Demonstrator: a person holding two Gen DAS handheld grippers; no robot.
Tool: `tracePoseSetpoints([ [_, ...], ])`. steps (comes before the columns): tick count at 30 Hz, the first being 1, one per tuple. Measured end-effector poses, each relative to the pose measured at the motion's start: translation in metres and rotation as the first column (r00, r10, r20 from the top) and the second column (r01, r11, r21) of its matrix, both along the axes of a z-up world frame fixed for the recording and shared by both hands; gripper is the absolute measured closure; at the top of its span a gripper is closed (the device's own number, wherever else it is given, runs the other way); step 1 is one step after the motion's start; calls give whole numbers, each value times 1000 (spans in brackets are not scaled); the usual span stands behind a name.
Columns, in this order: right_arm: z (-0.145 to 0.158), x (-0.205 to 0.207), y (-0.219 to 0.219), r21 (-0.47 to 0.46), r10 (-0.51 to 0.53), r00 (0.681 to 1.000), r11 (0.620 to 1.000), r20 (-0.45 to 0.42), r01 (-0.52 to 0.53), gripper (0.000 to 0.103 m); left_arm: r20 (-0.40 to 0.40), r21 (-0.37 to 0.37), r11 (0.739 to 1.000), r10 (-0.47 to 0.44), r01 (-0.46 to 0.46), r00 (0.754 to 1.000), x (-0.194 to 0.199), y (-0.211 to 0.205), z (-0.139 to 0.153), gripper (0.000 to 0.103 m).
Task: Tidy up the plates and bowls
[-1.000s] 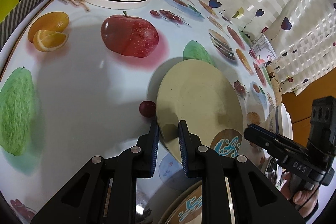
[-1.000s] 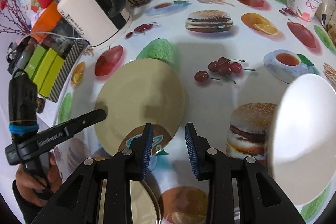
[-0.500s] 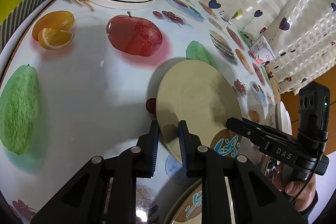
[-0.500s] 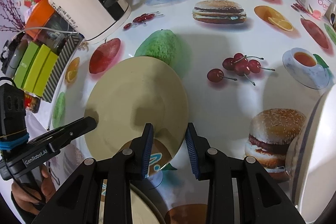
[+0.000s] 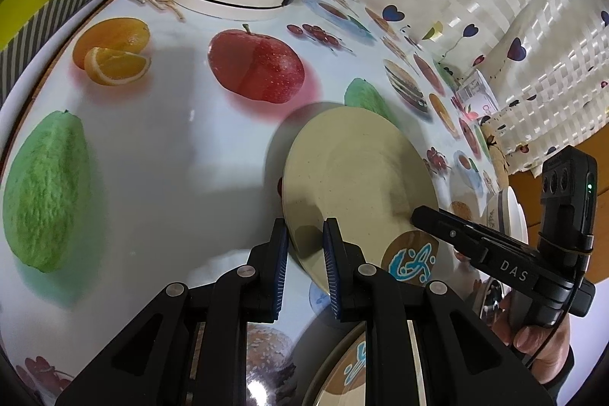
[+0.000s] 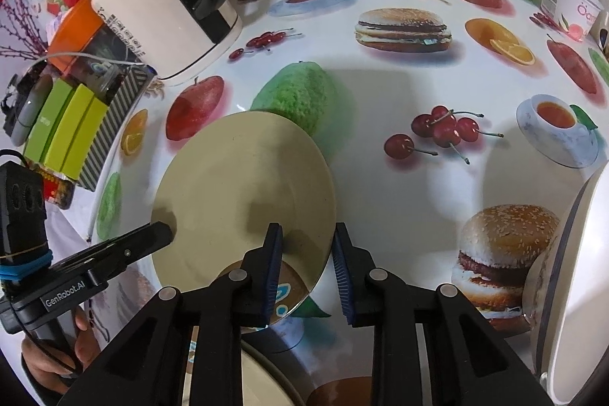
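Cream-coloured and faintly speckled, the plate (image 5: 357, 193) is sitting tilted above the fruit-printed tablecloth (image 5: 160, 155), its near rim passing between the fingers of both grippers, with a brown-and-blue emblem near that rim. The left gripper (image 5: 304, 253) is straddling the rim with fingers narrowly apart, and whether they are pinching it I cannot tell; the right gripper (image 6: 307, 265) is standing wider, its left finger over the plate face. Doing this well probably means keeping both holds level while moving it toward the matching plate (image 5: 354, 368) below the fingers.
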State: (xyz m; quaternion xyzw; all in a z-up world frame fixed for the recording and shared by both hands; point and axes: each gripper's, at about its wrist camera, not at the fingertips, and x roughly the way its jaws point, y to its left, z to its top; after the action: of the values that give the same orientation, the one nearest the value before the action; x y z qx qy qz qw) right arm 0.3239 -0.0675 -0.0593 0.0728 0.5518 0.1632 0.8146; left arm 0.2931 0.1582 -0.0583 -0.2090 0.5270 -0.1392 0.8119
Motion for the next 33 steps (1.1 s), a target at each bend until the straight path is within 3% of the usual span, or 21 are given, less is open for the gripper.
tracePoseSetpoints([
  [21,19,6,5,26,12,999,1000,37,-12,78,26,14,1000,23,-23,999,0,1,21,84],
  [33,32,-30,-2,29,39,998,999,44,-40,78,41,49,998,27,-29,999,-39,-10,38,84],
])
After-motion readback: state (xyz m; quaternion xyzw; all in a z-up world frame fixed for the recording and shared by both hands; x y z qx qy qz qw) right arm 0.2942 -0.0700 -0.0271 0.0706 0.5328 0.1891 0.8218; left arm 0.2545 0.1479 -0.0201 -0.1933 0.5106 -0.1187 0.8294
